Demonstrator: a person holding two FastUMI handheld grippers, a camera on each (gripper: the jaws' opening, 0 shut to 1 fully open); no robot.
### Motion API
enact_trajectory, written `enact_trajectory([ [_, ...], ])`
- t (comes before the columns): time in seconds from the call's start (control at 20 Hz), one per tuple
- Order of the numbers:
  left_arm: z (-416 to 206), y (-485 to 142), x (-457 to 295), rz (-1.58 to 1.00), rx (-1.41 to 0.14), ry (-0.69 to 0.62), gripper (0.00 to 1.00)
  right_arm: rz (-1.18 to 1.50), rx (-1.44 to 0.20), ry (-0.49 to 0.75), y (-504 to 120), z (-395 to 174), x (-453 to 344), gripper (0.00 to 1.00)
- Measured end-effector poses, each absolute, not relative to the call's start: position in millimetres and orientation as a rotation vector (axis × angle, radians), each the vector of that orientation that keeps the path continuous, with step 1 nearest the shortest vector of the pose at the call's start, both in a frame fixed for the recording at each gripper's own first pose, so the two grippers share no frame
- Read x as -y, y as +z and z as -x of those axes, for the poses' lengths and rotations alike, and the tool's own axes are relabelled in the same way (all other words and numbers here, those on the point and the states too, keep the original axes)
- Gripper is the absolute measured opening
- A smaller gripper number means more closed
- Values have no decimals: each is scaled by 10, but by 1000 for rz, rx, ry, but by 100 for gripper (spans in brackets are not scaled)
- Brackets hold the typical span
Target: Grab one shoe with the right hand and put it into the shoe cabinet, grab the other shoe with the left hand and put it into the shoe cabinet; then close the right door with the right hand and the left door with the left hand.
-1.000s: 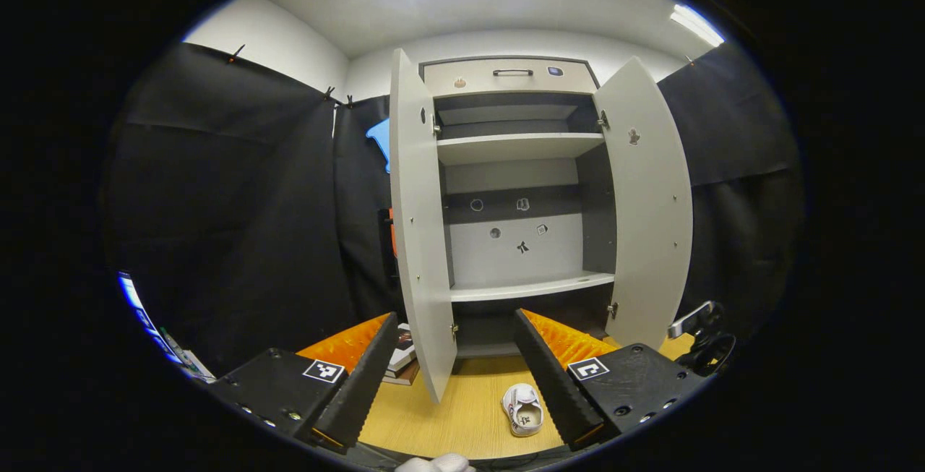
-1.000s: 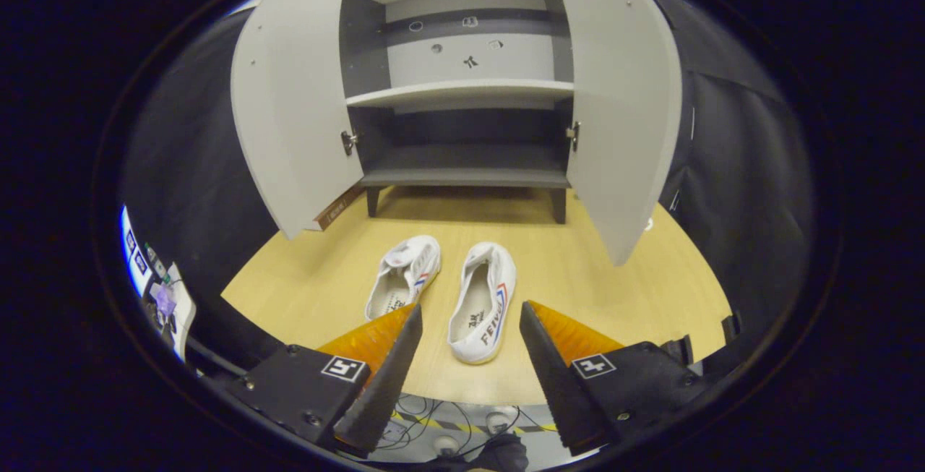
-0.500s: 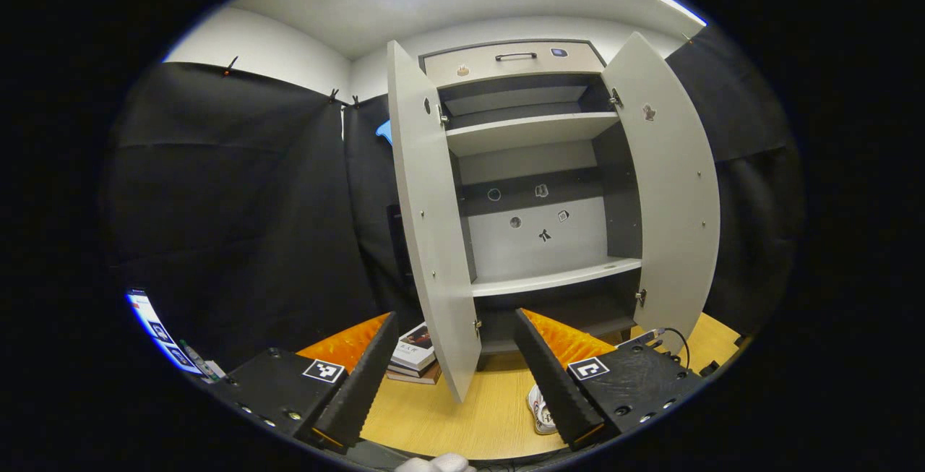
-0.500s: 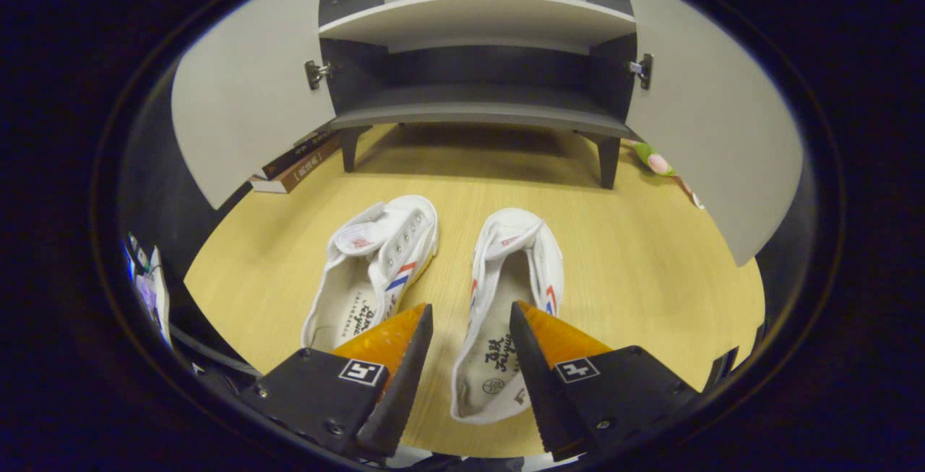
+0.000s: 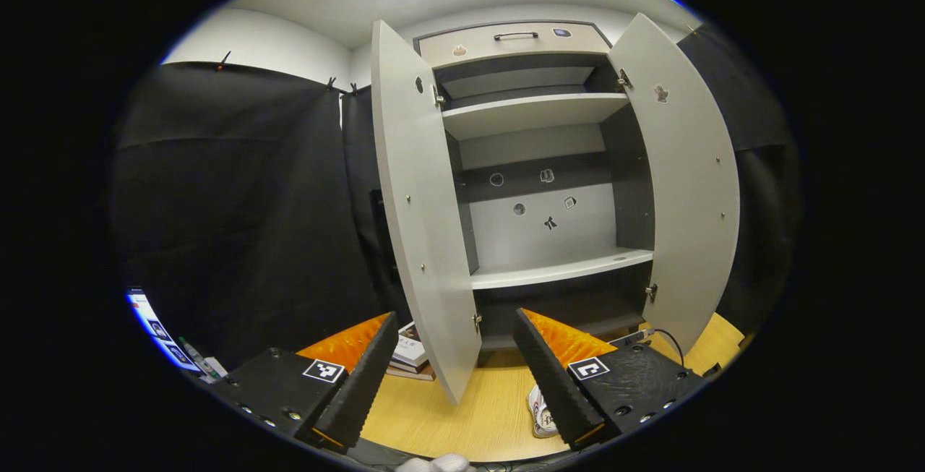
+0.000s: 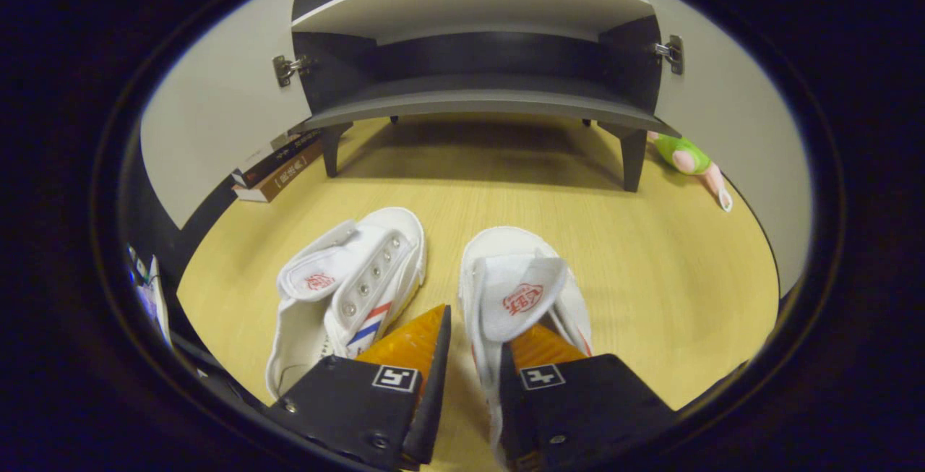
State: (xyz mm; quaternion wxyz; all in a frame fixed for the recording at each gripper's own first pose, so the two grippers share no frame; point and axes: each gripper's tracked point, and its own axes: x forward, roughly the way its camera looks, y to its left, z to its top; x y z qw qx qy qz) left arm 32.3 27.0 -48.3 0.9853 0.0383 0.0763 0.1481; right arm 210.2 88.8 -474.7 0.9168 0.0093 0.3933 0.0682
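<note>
Right gripper (image 6: 473, 345): narrowed down over the right shoe (image 6: 517, 291), one finger outside its left wall, the other inside its opening; I cannot tell if both press.
Left shoe (image 6: 347, 288): on the floor (image 6: 650, 269) just beside the right shoe, free.
Left gripper (image 5: 452, 356): fingers wide apart, holding nothing, raised and facing the cabinet (image 5: 538, 168).
Cabinet: both doors swung open, shelves bare.
Books (image 6: 278, 172): stacked beside the cabinet's left leg.
Toy (image 6: 686, 161): green and pink, by the right leg.
</note>
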Motion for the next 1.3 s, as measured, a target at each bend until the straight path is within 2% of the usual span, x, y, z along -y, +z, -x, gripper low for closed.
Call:
enact_trajectory([
  [0.05,-347,-485,-264,-77,-156,297,96,-31,-818,149,-4765,-2115,-916,33],
  [0.1,-364,-495,-263,-77,-157,299,96,-28,-818,161,-4764,-2093,-914,13],
  [0.25,-412,-502,-228,-68,-156,293,96,-51,-841,187,-4700,-2081,-911,7],
  [0.45,-411,-443,-215,-65,-135,291,96,-36,-784,191,-4353,-2075,-883,7],
  [0.7,-396,-399,-202,-54,-110,278,96,-55,-685,195,-3626,-2087,-902,7],
  [0.9,-331,-378,-189,-39,-96,269,96,-45,-597,201,-2875,-2227,-907,6],
  [1.3,-157,-351,-281,1,-63,299,96,-43,-334,230,-1138,-2944,-1115,7],
])
